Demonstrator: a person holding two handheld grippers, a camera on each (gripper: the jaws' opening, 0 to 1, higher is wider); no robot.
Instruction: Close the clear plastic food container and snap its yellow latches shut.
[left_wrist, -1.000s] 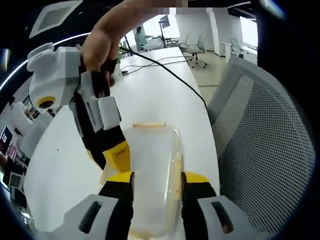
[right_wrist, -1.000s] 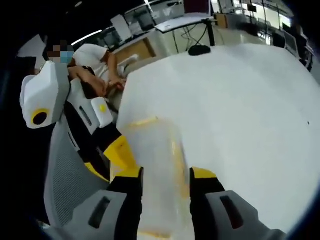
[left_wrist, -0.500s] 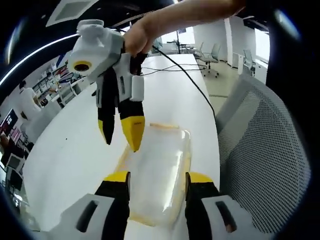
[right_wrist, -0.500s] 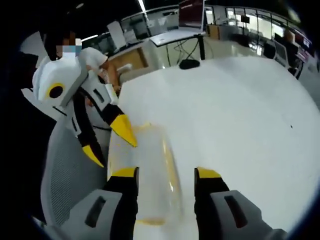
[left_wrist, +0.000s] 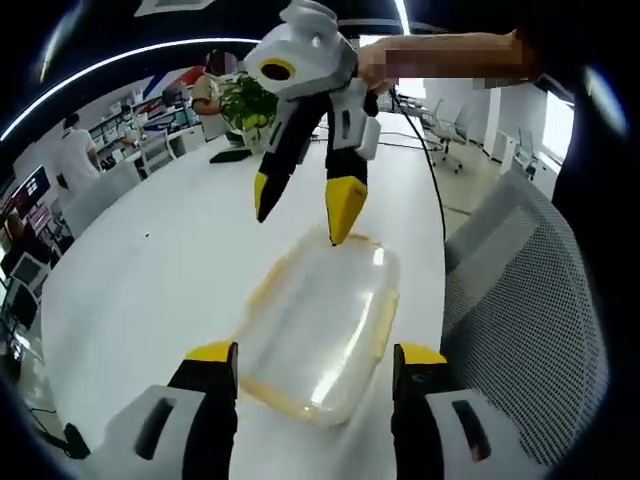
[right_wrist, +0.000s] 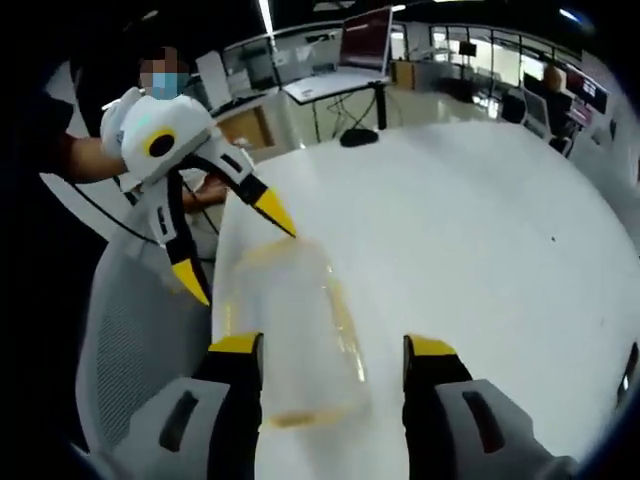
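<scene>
White table (left_wrist: 150, 290) holds container (left_wrist: 320, 325) near its edge, lid on. Left gripper (left_wrist: 312, 365) and right gripper (right_wrist: 332, 352) both spread, above it. Risk: off-centre latch press slides it off.

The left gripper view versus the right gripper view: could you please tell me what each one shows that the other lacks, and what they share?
The left gripper view alone has a potted plant and a black cable on the far table. The right gripper view alone has a monitor on a desk. Both show the clear container lying closed on the white table, a grey mesh chair, and both open grippers: left, right.
</scene>
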